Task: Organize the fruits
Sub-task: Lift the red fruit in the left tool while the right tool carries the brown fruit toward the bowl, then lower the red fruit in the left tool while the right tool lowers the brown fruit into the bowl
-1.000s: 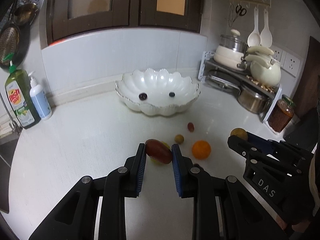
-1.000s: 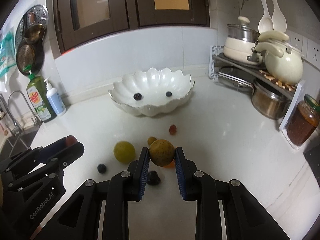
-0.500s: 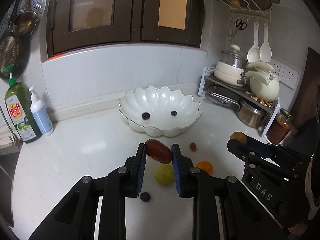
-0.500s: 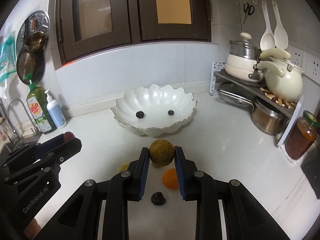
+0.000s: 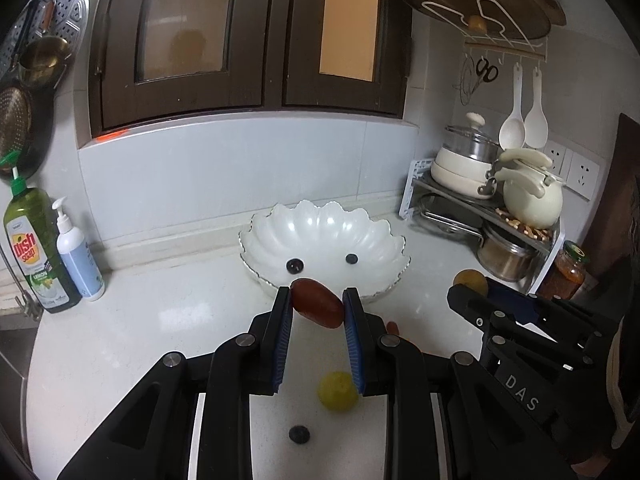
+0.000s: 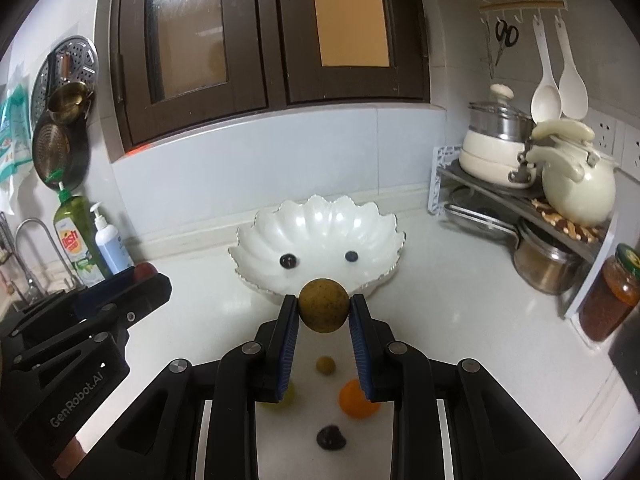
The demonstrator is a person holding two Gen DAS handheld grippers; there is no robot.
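Note:
My left gripper (image 5: 317, 303) is shut on a dark red oblong fruit (image 5: 317, 309), held above the counter in front of the white scalloped bowl (image 5: 320, 222). My right gripper (image 6: 324, 309) is shut on a round brownish-yellow fruit (image 6: 323, 310), also raised before the bowl (image 6: 320, 220). Two dark berries (image 6: 288, 261) lie in the bowl. On the counter below lie a yellow-green fruit (image 5: 337, 391), a dark berry (image 5: 299, 434), an orange (image 6: 354, 399), a small olive fruit (image 6: 325, 365) and a dark fruit (image 6: 330, 437).
A dish soap bottle (image 5: 34, 256) and a pump bottle (image 5: 78, 256) stand at the left by the sink. A rack with pots and a kettle (image 5: 530, 196) stands at the right, with a jar (image 6: 610, 300) beside it.
Both grippers have risen with their fruits, so the loose fruits on the counter now lie lower in both views and the bowl sits further below.

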